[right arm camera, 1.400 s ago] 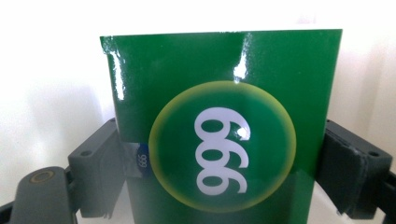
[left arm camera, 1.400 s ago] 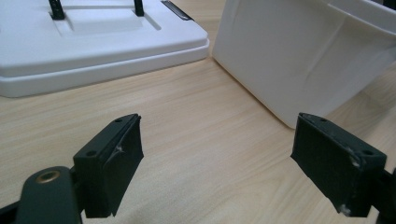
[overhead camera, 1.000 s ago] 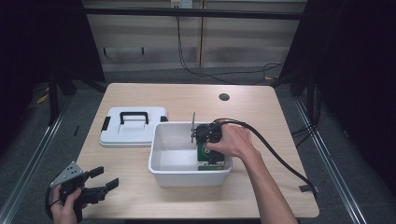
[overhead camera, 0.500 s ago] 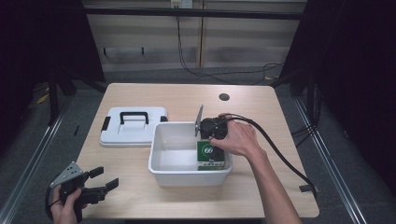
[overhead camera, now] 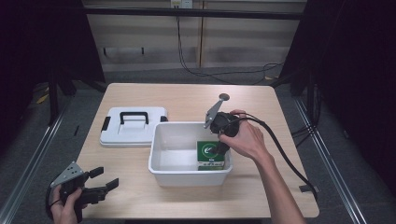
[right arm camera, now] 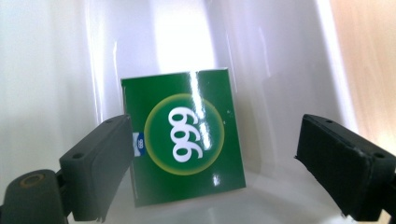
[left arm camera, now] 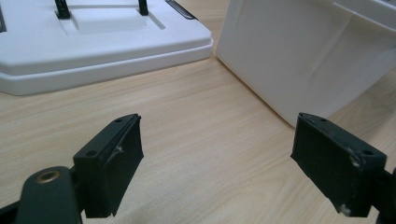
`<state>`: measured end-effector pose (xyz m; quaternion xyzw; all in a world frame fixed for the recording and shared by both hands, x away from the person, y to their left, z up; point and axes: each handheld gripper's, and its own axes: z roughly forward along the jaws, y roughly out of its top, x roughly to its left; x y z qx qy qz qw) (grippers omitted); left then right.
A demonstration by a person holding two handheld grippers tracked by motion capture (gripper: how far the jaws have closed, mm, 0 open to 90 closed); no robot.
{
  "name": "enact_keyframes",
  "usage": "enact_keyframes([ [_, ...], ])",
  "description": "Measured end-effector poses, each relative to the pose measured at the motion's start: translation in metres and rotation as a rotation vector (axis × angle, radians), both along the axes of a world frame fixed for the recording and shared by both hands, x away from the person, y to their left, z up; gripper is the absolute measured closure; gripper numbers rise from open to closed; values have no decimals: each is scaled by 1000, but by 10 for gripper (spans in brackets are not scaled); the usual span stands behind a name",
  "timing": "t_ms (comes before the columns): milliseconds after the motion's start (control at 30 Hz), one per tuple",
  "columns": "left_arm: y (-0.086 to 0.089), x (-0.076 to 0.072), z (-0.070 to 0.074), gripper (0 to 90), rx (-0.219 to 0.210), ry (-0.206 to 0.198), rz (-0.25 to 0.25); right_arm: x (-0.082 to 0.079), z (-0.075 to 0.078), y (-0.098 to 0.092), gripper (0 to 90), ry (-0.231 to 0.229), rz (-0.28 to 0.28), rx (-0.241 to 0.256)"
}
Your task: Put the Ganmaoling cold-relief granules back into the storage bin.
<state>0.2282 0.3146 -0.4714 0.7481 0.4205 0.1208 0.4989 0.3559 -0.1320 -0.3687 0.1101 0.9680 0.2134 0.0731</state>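
Lifted since the earlier frame, the right gripper [overhead camera: 218,148] hung over the white plastic bin [overhead camera: 159,163], jaws apart; the glossy green square box [right arm camera: 184,135] lay below, between them, nearer the left jaw.

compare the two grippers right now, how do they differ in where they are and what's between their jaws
The left gripper sits low at the table's near left corner, over bare wood beside the white bin; the right gripper reaches down into that bin. Nothing lies between the left jaws, while the green box stands between the right ones, unclamped. Both are open.
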Motion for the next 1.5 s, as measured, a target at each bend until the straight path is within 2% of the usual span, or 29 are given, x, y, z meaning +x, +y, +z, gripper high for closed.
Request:
enact_keyframes([
  [133,0,0,0,159,1,1,0,-3,1,-8,109,-26,-42,45],
  [267,0,0,0,158,2,1,2,-5,-2,-14,124,-36,-30,85],
  [300,0,0,0,159,4,2,2,-7,-1,-17,125,-48,-42,111],
  [400,0,0,0,159,2,2,2,-12,3,-24,130,-44,-53,192],
  [533,0,0,0,159,2,2,1,-17,9,-31,131,-73,-75,237],
  [667,0,0,0,158,3,2,3,-20,10,-45,132,-89,-133,291],
  [733,0,0,0,158,2,1,2,-25,10,-57,131,-96,-161,347],
  [1033,0,0,0,158,5,1,5,-42,7,-88,131,-138,-259,414],
  [1133,0,-1,0,158,2,1,3,-49,4,-99,132,-151,-280,413],
  [1333,-1,0,0,158,8,0,8,-63,-2,-125,132,-150,-337,477],
  [1500,0,1,-1,158,6,1,10,-76,-6,-139,133,-156,-390,488],
])
